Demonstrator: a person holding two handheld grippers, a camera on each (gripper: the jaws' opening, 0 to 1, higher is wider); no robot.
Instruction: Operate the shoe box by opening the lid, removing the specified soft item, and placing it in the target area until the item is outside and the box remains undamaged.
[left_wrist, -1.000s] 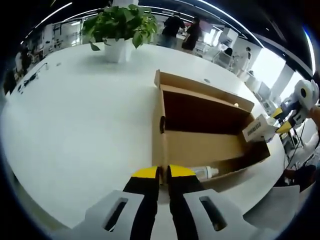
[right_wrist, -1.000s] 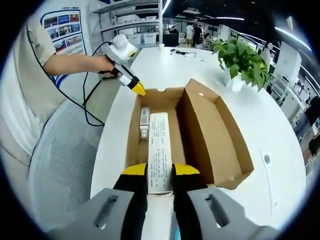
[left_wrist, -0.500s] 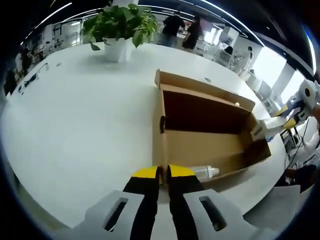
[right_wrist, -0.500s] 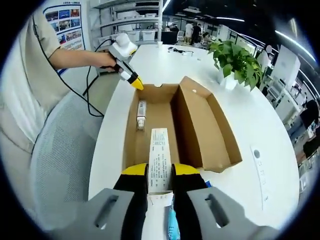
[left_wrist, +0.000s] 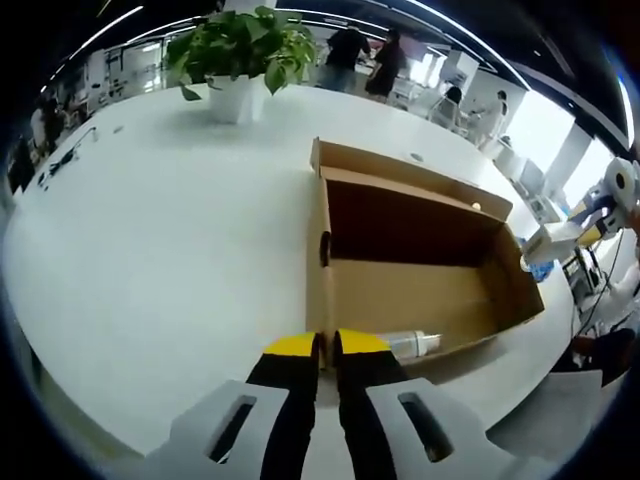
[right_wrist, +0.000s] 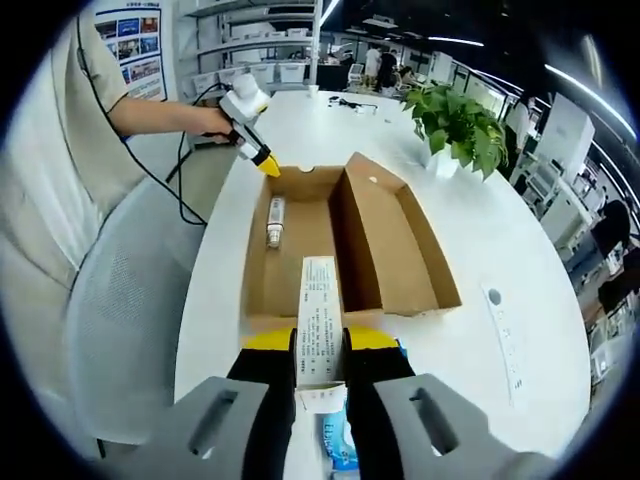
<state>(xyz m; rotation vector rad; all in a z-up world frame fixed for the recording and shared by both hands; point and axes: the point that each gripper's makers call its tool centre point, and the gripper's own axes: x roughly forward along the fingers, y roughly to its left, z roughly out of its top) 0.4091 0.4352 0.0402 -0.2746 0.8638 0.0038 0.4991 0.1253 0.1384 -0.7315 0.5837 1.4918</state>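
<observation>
An open brown shoe box (left_wrist: 420, 270) lies on the white table (left_wrist: 150, 230), its lid (right_wrist: 392, 235) folded flat beside the tray (right_wrist: 300, 250). A clear bottle (left_wrist: 405, 345) (right_wrist: 272, 220) lies in the tray. My left gripper (left_wrist: 327, 345) is shut on the box's end wall; from the right gripper view it (right_wrist: 266, 166) sits at the far end in a person's hand. My right gripper (right_wrist: 320, 340) is shut on a long white carton (right_wrist: 320, 320), held above the table's edge outside the box. From the left gripper view, that gripper (left_wrist: 592, 228) and the carton (left_wrist: 548, 242) hang beyond the box's far end.
A potted plant (left_wrist: 240, 50) (right_wrist: 455, 120) stands on the table past the box. A blue packet (right_wrist: 335, 440) lies under my right gripper. A grey mesh chair (right_wrist: 120, 300) stands beside the table. People stand far off in the room.
My right gripper has drawn back with the white carton, from inside the tray to beyond the box's end. The left gripper and the box have stayed put.
</observation>
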